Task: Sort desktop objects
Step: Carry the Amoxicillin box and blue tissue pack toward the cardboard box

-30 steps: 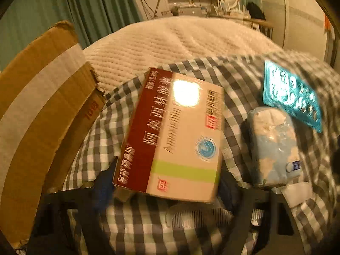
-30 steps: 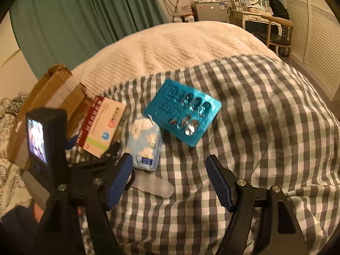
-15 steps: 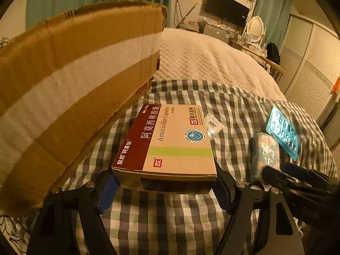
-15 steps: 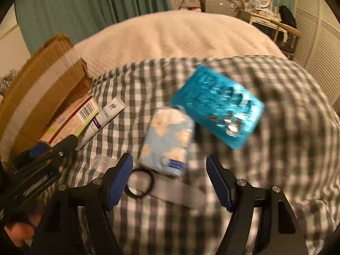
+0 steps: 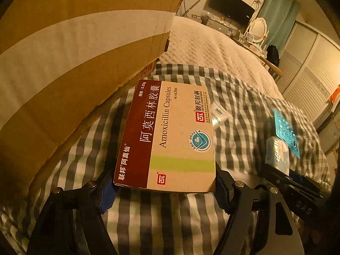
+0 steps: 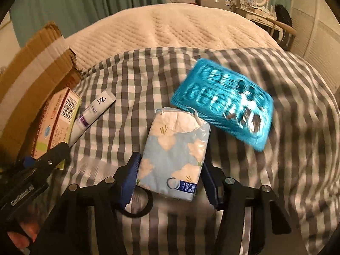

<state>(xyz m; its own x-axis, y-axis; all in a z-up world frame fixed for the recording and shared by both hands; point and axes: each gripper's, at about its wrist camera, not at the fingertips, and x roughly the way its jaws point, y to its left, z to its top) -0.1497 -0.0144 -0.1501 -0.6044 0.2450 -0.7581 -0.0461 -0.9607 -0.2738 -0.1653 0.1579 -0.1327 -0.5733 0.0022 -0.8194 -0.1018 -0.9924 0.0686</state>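
My left gripper (image 5: pixel 162 190) is shut on the near end of a red and cream Amoxicillin box (image 5: pixel 170 136), held beside the flap of a cardboard box (image 5: pixel 70 63). My right gripper (image 6: pixel 170 178) stands around a blue flowered tissue pack (image 6: pixel 174 150) lying on the checked cloth (image 6: pixel 276 170); the pads sit at its two sides, and contact on the right side is unclear. The tissue pack also shows in the left wrist view (image 5: pixel 277 155). The Amoxicillin box shows at the left of the right wrist view (image 6: pixel 55 123), with my left gripper (image 6: pixel 44 159) on it.
A white tube (image 6: pixel 91 114) lies beside the medicine box. A teal blister pack (image 6: pixel 225 106) lies right of the tissue pack, also in the left wrist view (image 5: pixel 285 131). A black ring (image 6: pixel 138 208) on a clear strip lies under my right gripper. A quilted bed (image 6: pixel 170 25) lies beyond.
My left gripper carried the Amoxicillin box left toward the cardboard box flap. My right gripper moved forward until its pads came around the tissue pack.
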